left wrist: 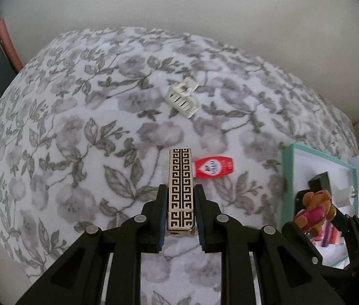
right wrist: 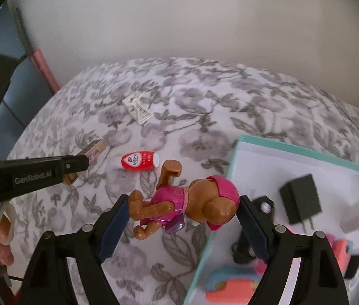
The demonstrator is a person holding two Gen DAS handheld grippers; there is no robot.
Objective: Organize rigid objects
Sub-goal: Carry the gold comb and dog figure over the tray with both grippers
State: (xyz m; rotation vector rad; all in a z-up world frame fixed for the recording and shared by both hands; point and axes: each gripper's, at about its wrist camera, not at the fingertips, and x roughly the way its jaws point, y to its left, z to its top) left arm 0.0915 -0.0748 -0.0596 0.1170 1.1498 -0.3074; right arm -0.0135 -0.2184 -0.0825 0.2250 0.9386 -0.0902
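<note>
My left gripper (left wrist: 180, 188) is shut on a slim rectangular case (left wrist: 180, 178) with a black-and-cream key pattern, held above the flowered bedspread. The right wrist view shows that case (right wrist: 95, 151) from the side, in the left gripper (right wrist: 78, 164). My right gripper (right wrist: 183, 199) is shut on a brown toy dog in pink clothes (right wrist: 179, 203), its jaws wide around the body and head. The dog hangs just left of a teal-rimmed box (right wrist: 232, 157). A small red bottle (left wrist: 213, 167) and a white hair claw (left wrist: 182, 96) lie on the bedspread.
The teal-rimmed box (left wrist: 287, 178) sits at the right and holds a black charger (right wrist: 301, 200), a white plug and several pink and orange toys. A plain wall runs behind the bed. A person's fingers (right wrist: 0, 249) show at the lower left.
</note>
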